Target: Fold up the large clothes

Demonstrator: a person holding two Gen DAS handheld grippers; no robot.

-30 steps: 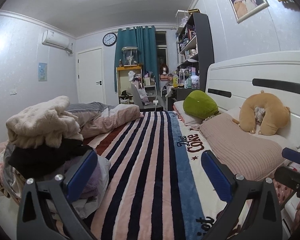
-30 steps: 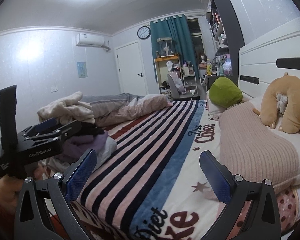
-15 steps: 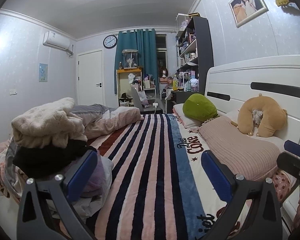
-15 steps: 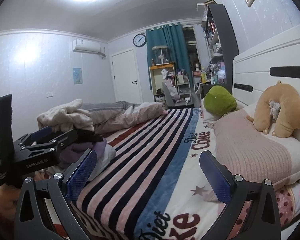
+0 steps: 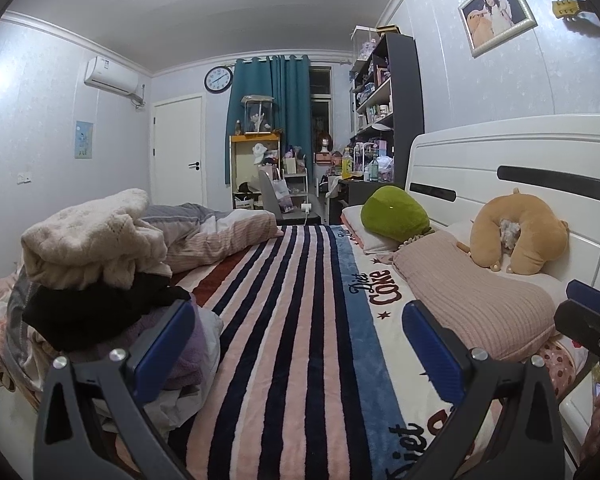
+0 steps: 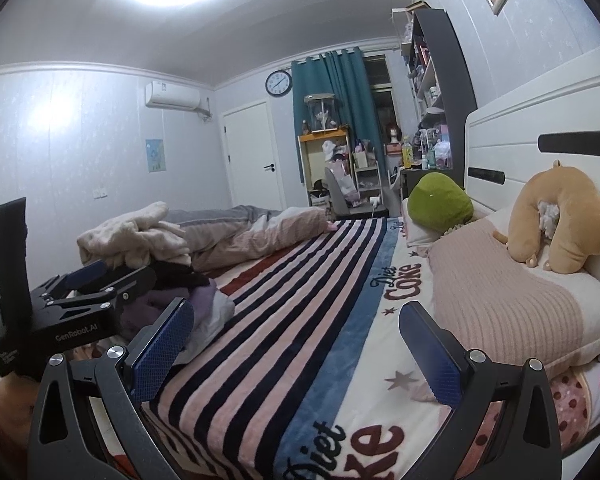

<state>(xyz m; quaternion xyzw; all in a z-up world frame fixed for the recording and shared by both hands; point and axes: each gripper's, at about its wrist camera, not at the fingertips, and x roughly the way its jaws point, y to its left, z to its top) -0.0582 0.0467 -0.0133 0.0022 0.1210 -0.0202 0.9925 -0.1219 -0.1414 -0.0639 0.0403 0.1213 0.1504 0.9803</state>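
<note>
A pile of clothes lies on the left side of the bed: a cream knit garment [image 5: 88, 240] [image 6: 132, 236] on top, a black garment [image 5: 96, 308] under it, and a purple one [image 6: 200, 300] below. My left gripper [image 5: 296, 344] hangs open above the striped blanket [image 5: 292, 320], just right of the pile, with nothing between its fingers. My right gripper [image 6: 296, 352] is open too, over the blanket's near end [image 6: 284, 340]. The left gripper's body [image 6: 72, 304] shows at the left of the right wrist view, in front of the pile.
A pink ribbed pillow [image 5: 476, 300], a green plush [image 5: 396, 216] and a tan bear neck pillow [image 5: 520, 232] lie along the white headboard [image 5: 520, 168]. A rumpled duvet [image 5: 220, 236] sits at the far end. Shelves and a cluttered desk [image 5: 364, 176] stand beyond the bed.
Both grippers have tilted up and drawn back a little, so more ceiling and less near blanket shows. Both stay open and nothing on the bed has moved.
</note>
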